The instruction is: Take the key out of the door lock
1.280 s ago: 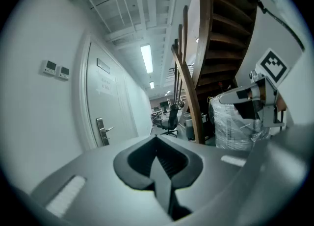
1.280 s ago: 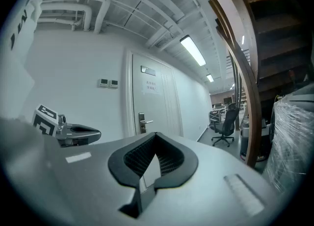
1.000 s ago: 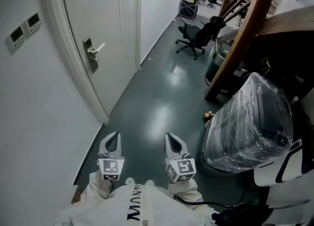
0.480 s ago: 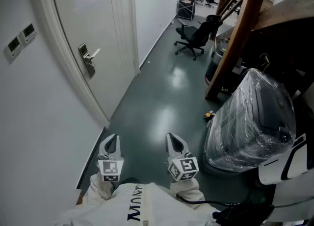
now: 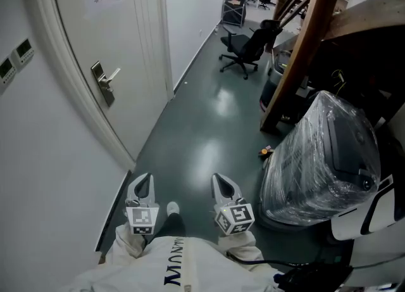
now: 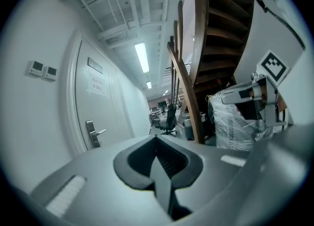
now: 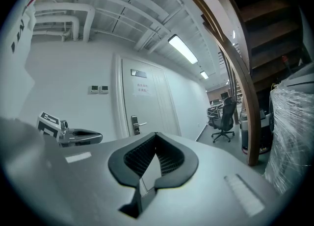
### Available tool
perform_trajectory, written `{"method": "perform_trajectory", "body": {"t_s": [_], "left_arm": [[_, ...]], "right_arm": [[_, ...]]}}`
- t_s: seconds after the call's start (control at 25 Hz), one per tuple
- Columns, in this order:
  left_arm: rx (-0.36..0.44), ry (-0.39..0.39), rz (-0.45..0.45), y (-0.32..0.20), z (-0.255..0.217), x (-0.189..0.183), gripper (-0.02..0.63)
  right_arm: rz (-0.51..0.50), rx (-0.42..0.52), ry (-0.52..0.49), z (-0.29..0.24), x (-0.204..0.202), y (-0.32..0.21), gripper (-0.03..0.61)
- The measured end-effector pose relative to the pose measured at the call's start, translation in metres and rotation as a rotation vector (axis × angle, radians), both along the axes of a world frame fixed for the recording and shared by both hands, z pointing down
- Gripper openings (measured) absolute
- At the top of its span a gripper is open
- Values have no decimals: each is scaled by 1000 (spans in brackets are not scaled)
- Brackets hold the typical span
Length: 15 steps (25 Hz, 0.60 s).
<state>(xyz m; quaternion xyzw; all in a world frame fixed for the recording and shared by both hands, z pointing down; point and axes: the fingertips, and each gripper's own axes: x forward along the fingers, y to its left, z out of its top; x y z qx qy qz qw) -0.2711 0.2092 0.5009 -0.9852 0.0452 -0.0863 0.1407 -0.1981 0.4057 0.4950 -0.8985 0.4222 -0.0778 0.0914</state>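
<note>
The white door (image 5: 123,50) stands at the left of the corridor, with its metal lock plate and lever handle (image 5: 102,83) well ahead of both grippers. The lock also shows small in the left gripper view (image 6: 92,134) and in the right gripper view (image 7: 135,124). A key is too small to make out in any view. My left gripper (image 5: 145,180) and right gripper (image 5: 221,182) are held side by side low in the head view. Both point along the corridor, jaws shut with nothing between them (image 6: 157,139) (image 7: 156,135).
A plastic-wrapped machine (image 5: 323,158) fills the right side. A slanted wooden stair beam (image 5: 304,50) rises beyond it. A black office chair (image 5: 243,47) stands farther down the green floor. Wall panels (image 5: 16,56) sit left of the door frame. A shoe (image 5: 172,208) shows between the grippers.
The person has stepped forward: the door lock has slid left and lower in the head view, and a shoe has appeared between the grippers. Both grippers stay shut.
</note>
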Motion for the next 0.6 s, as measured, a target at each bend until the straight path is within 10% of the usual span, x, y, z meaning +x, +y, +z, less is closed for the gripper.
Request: {"method": "perform_trajectory", "body": {"t_s": [0.6], "left_arm": [[-32,-20,35,-91,8,120,0]], "right_arm": [[24,-33,-27,2,110,-94,-6]]}}
